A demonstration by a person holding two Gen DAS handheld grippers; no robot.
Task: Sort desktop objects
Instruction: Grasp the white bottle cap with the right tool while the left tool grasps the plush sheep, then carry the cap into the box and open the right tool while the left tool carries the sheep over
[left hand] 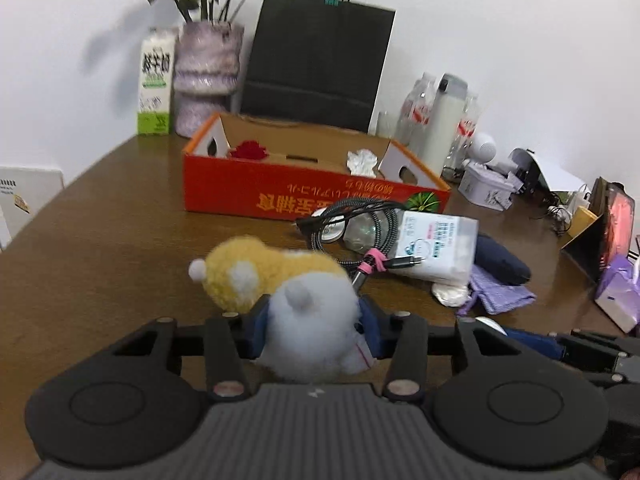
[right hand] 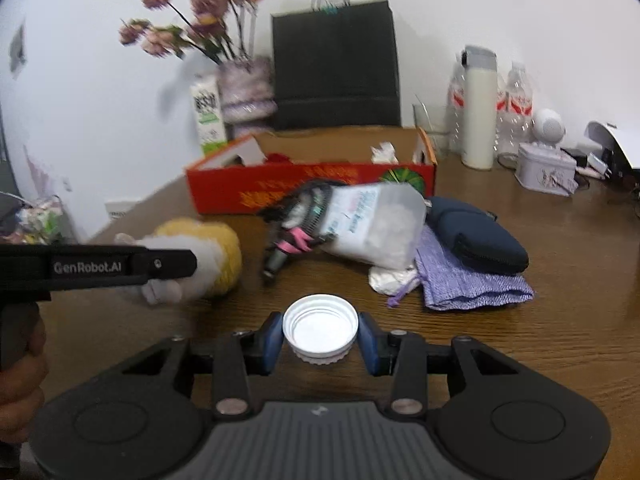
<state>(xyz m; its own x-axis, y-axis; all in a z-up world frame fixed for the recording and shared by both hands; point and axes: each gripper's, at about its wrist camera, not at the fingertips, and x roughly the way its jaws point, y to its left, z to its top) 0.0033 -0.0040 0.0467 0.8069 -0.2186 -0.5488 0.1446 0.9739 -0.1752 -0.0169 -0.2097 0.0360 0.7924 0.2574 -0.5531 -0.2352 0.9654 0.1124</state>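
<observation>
The left gripper (left hand: 314, 330) is clamped on a plush toy (left hand: 280, 280), its 2 blue pads pressed into the white rear end, so the toy's underside and the tabletop beneath it are hidden. In the right wrist view the toy (right hand: 200, 256) is half covered by the left gripper's black arm (right hand: 100, 266), and motion blur smears its outline. The right gripper (right hand: 322, 338) holds a white bottle cap (right hand: 320, 330) between its pads, open side up; whether the cap rests on the wooden table (right hand: 540, 344) or hangs just above it is hard to tell.

Behind both sits a red cardboard box (left hand: 312, 192) with its top open, holding a red item and a crumpled white one — both partly cut off by the box wall. Against the box front lies a pile: a coiled cable (left hand: 360, 220), a white packet (left hand: 436, 248), a dark pouch (right hand: 476, 236) and a purple cloth (right hand: 468, 280). Bare table shows left of the toy and right of the cloth.
</observation>
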